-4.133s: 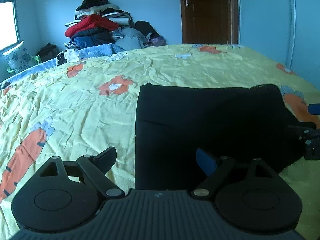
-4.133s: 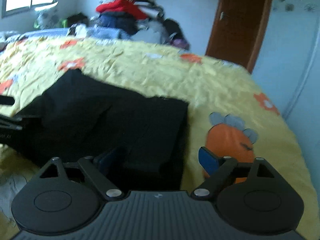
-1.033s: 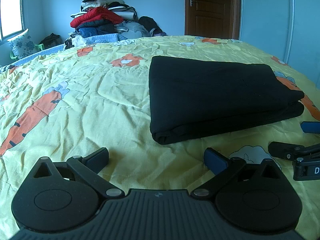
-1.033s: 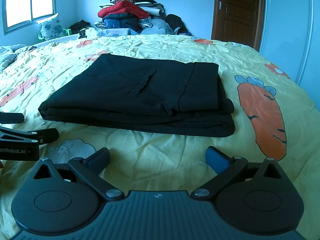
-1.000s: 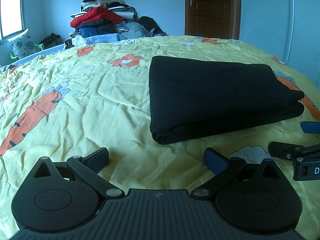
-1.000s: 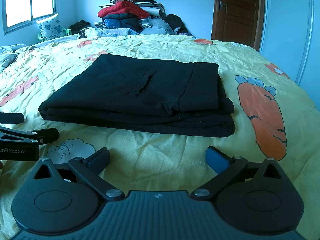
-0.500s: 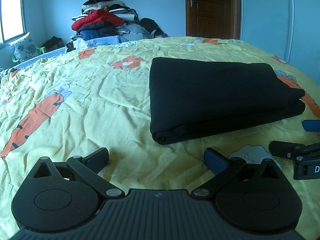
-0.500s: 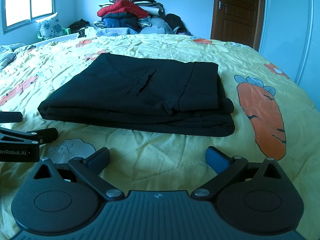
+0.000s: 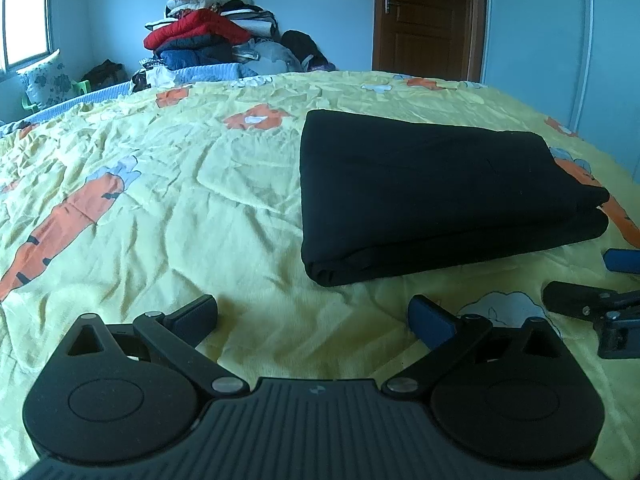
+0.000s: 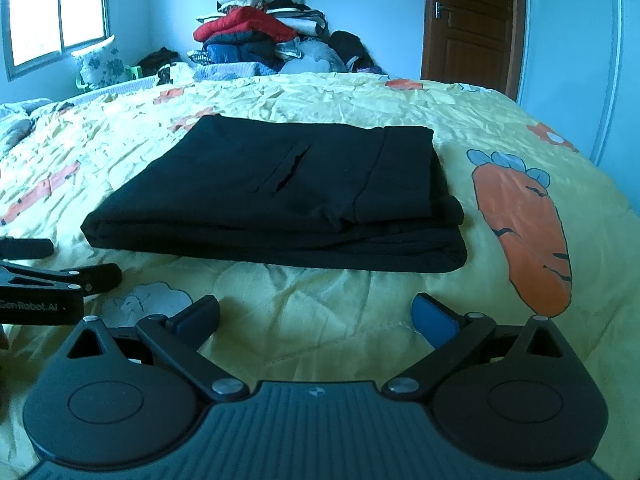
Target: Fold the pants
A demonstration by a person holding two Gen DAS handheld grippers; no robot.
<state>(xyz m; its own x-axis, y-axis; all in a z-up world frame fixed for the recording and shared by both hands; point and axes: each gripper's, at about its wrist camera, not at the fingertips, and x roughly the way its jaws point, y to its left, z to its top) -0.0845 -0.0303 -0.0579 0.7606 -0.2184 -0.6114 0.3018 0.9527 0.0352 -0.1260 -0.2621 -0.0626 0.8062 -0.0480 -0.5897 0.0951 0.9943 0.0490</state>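
Note:
The black pants [image 9: 436, 196] lie folded into a flat rectangular stack on the yellow carrot-print bedspread [image 9: 160, 208]. In the right wrist view the pants [image 10: 288, 196] show a pocket slit on top. My left gripper [image 9: 316, 314] is open and empty, a short way in front of the stack's near left corner. My right gripper [image 10: 316, 314] is open and empty, in front of the stack's near edge. Each gripper shows at the edge of the other's view: the right one [image 9: 600, 280] and the left one [image 10: 52, 264].
A tall pile of clothes [image 9: 208, 40] stands beyond the far side of the bed. A brown door [image 9: 428, 20] and a white wardrobe [image 9: 560, 40] are at the back right. A window [image 10: 56, 8] and a pillow are at the left.
Since four seconds ago both grippers have pulled back from the pants and hold nothing. Over the last second the views have only shifted slightly.

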